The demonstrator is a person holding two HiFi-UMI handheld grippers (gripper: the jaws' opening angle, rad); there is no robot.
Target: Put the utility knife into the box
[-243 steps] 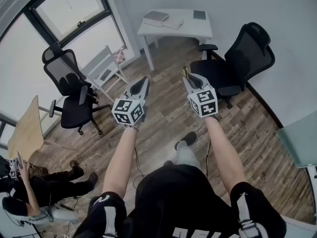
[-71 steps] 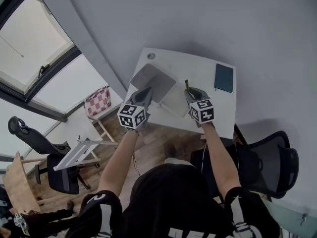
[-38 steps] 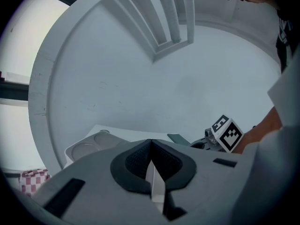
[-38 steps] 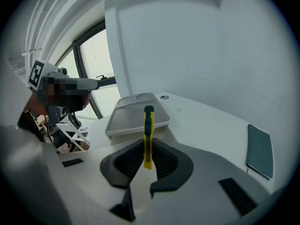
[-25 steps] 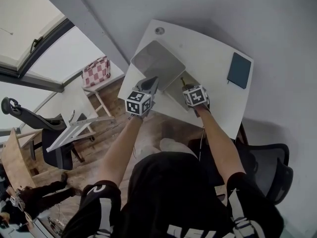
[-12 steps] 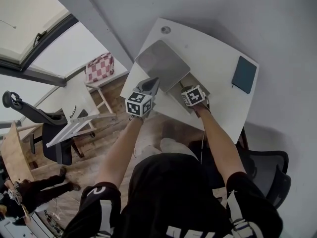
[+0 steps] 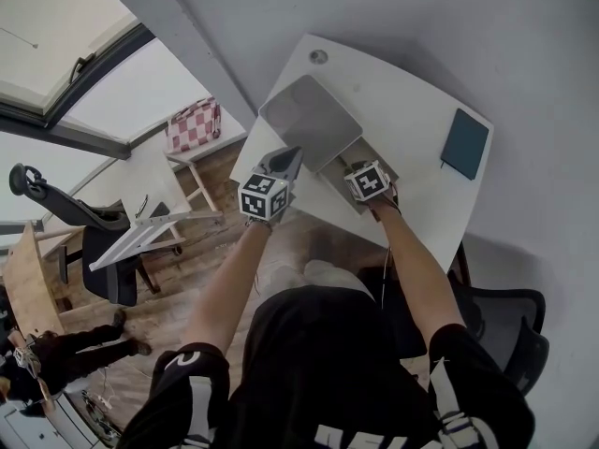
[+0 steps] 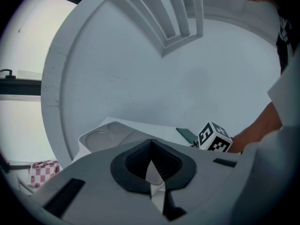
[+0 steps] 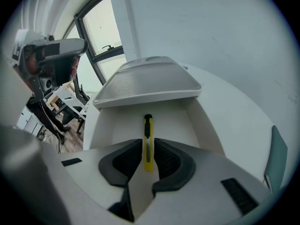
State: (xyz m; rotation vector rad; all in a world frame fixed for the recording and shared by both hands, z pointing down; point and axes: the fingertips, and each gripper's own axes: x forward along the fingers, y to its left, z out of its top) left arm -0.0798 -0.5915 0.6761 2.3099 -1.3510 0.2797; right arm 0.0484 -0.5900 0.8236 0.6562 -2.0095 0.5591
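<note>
1. Yellow plastic right up front: the utility knife [image 9: 147,131] is pinched between the dark pads [image 9: 123,162] of the right gripper [image 9: 148,149], with the jaws closed on its rear half from either side.
2. Off to that gripper's left, the left gripper [image 8: 151,146] hangs by the table's near edge, jaws pressed together on nothing. So it's the right hand's job; the left is out of the play.
3. Now the line that matters: the knife's long axis runs straight ahead along the jaws. Its front end pokes out past the fingertips, away from the person.
4. Just beyond and below lies the open box [image 9: 176,118]. The knife sits over its pale bare floor, roughly down the middle and in line with the box's walls. I can't tell whether it's touching the floor or hanging just above it.
5. My read is that the carry is done and only the release is left. If the jaws part, the knife should drop flat and lengthwise, and there looks to be room ahead of its tip.
6. Further on, the lid [image 9: 147,86] stands propped up at the far side of the box, and the tip points at it.
7. Farthest out on the white table [image 9: 229,111], a dark notebook [image 9: 277,156] lies well apart to the right.
</note>
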